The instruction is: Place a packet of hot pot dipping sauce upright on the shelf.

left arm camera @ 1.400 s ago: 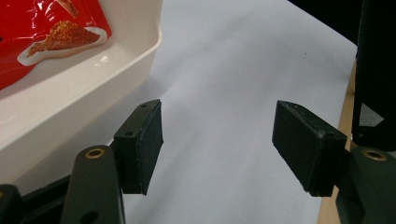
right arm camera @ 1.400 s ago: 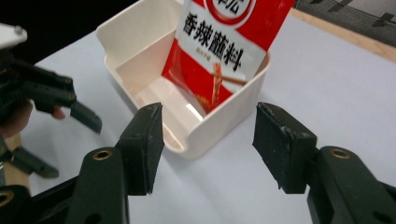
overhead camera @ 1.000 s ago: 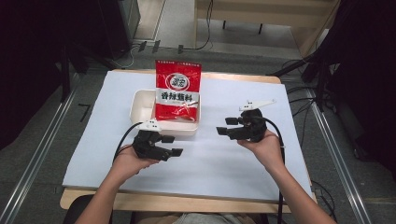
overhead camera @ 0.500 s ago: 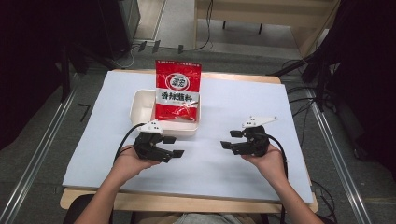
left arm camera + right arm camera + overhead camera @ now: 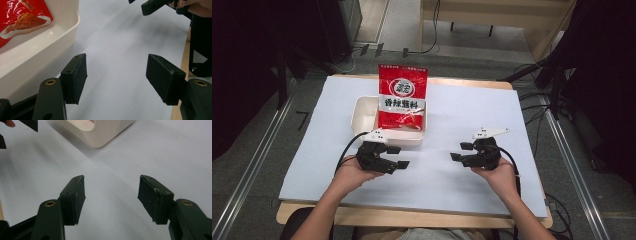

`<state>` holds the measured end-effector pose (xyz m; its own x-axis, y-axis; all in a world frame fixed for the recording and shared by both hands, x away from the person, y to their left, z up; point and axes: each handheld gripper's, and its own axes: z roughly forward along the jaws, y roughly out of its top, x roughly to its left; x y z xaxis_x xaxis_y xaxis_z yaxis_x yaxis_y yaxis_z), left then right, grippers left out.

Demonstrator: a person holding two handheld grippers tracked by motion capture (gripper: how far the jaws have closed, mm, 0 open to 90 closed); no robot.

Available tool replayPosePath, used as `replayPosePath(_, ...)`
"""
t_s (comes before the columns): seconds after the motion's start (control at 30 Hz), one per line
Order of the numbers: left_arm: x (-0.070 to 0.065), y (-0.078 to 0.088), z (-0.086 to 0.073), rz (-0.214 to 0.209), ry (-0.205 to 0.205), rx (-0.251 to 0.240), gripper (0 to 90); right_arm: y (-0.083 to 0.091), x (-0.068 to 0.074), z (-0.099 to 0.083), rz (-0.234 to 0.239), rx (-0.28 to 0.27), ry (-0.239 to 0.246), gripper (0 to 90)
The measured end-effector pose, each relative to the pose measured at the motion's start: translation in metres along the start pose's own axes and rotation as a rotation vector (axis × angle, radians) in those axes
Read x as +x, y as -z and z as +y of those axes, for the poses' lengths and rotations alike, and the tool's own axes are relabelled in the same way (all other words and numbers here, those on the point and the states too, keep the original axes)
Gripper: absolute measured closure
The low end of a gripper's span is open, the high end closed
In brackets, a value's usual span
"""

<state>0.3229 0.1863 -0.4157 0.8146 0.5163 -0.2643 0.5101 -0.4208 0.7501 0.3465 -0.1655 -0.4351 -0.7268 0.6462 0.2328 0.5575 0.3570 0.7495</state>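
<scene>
I see a shiny red packet [image 5: 402, 97] leaning in the white plastic tub [image 5: 362, 117] on the white surface [image 5: 472, 115]. My left claw [image 5: 398, 157] sits low just beside the tub, jaws wide, holding nothing — my right claw [image 5: 460, 151] too, well apart from it.

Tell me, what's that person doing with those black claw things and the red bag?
A person holds a gripper in each hand over a white sheet on the table. The left gripper and the right gripper are both open and hold nothing. The red packet leans in a cream tray, nearer the left gripper. Nobody touches it yet.
</scene>
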Motion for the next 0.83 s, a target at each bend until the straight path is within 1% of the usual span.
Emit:
replayPosePath(0.13,0.0,0.0,0.001,-0.002,-0.001,-0.005,34.1,-0.002,0.0,0.0,0.003,0.004,-0.003,39.5)
replayPosePath(0.33,0.0,-0.001,0.0,0.001,-0.003,0.003,34.1,-0.003,0.0,0.0,0.005,0.009,-0.005,39.5)
replayPosePath(0.5,0.0,0.0,0.0,0.01,0.002,0.001,34.1,-0.006,0.0,-0.001,0.009,0.031,-0.005,39.5)
replayPosePath(0.57,0.001,0.0,0.0,0.012,0.003,0.003,34.1,-0.011,0.001,-0.001,0.014,0.038,0.002,39.5)
replayPosePath(0.63,0.001,0.0,0.0,0.013,0.004,0.004,34.1,-0.012,0.001,-0.001,0.016,0.042,0.003,39.5)
replayPosePath(0.67,0.001,-0.001,0.0,0.005,0.006,-0.003,34.1,-0.014,0.001,-0.001,0.017,0.051,0.007,39.5)
replayPosePath(0.83,0.002,0.0,0.0,0.014,0.005,0.0,34.0,-0.016,0.001,-0.001,0.018,0.056,0.006,39.1)
